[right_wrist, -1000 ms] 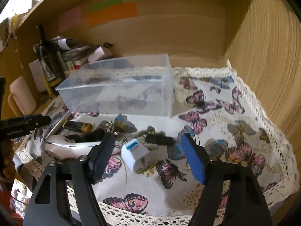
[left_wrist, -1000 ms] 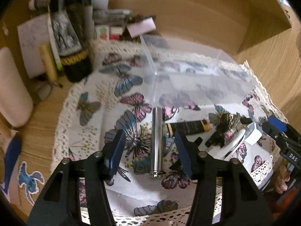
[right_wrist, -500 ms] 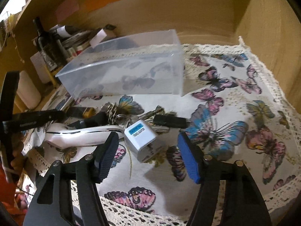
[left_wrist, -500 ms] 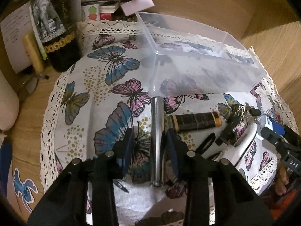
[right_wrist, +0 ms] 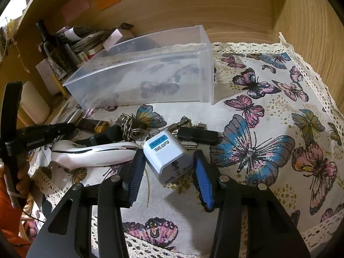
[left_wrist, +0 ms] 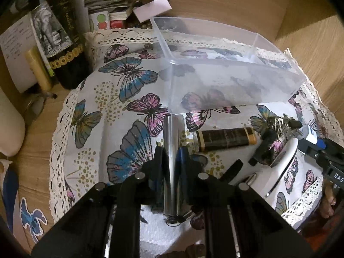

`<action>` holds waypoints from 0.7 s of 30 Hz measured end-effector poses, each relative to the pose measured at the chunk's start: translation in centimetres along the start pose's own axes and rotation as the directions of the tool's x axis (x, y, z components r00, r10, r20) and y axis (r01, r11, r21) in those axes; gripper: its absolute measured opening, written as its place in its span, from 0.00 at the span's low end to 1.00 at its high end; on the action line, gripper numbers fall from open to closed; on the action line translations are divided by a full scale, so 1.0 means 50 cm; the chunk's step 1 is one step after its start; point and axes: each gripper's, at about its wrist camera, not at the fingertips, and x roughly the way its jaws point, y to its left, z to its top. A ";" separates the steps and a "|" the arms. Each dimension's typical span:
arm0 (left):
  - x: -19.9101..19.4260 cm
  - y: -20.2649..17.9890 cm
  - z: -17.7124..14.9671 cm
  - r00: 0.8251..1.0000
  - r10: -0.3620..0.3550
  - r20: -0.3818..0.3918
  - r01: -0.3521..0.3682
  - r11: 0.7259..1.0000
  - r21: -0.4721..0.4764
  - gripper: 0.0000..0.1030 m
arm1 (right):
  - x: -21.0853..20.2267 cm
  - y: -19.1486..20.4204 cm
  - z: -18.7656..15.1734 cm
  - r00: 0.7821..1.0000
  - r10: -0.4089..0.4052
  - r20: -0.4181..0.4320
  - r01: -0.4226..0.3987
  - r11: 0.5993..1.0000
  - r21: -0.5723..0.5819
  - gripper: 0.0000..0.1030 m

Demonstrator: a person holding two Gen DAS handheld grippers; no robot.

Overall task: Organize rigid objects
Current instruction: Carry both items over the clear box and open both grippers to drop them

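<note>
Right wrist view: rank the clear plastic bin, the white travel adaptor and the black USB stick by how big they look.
1. clear plastic bin, largest by far, even though it sits farthest back.
2. white travel adaptor, though its nearness to the camera inflates it.
3. black USB stick, smallest; slim, and part hidden behind the adaptor.

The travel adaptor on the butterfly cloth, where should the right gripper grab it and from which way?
Grip the travel adaptor across its two flat side faces, coming in from the near edge of the cloth, where the right gripper already straddles it with its jaws open. Its blocky shape offers parallel faces, and keys crowd the far side.
</note>
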 end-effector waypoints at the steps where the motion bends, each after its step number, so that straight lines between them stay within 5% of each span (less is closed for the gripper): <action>1: -0.004 0.000 -0.003 1.000 -0.002 0.003 0.002 1.000 -0.002 0.15 | -0.002 0.000 0.001 1.000 -0.001 0.005 0.001 1.000 -0.001 0.42; 11: -0.087 -0.010 -0.010 0.994 -0.009 0.112 0.009 1.000 -0.003 0.15 | -0.038 0.011 0.027 0.996 -0.015 0.092 0.016 1.000 -0.008 0.42; 21: -0.178 -0.028 0.008 0.967 -0.032 0.253 0.033 0.999 0.001 0.15 | -0.074 0.036 0.064 0.979 -0.007 0.202 0.016 0.999 -0.040 0.42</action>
